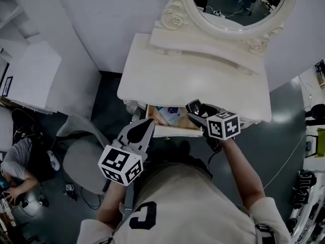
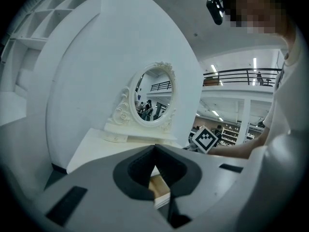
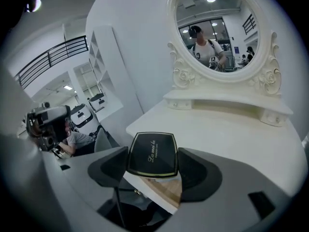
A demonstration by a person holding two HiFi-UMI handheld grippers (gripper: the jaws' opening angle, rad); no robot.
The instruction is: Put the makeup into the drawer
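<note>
Big white dressing table w/ a round mirror is standing against the wall. Under its front edge the drawer is sticking out open, w/ some blue and white stuff lying inside. The right gripper is squeezing a flat black compact by its 2 sides, lid facing up. The compact is hanging just over the drawer's right part, in front of the table edge, not in yet. The left gripper is pointing near the drawer's left front corner. Its jaws are pressing together w/ nothing btwn them.

Step, I think: holding the makeup over the open drawer, abt to set it down. Next move prob. needs the compact going down past the table's front edge onto a bare bit of drawer, then the jaws letting go.

Room: the table top is covering the drawer's back, so only the front part is open from above. The front rim is sitting close under the compact. The left gripper is apart from the right one, so it isn't blocking. A grey chair is standing well off to the left.
</note>
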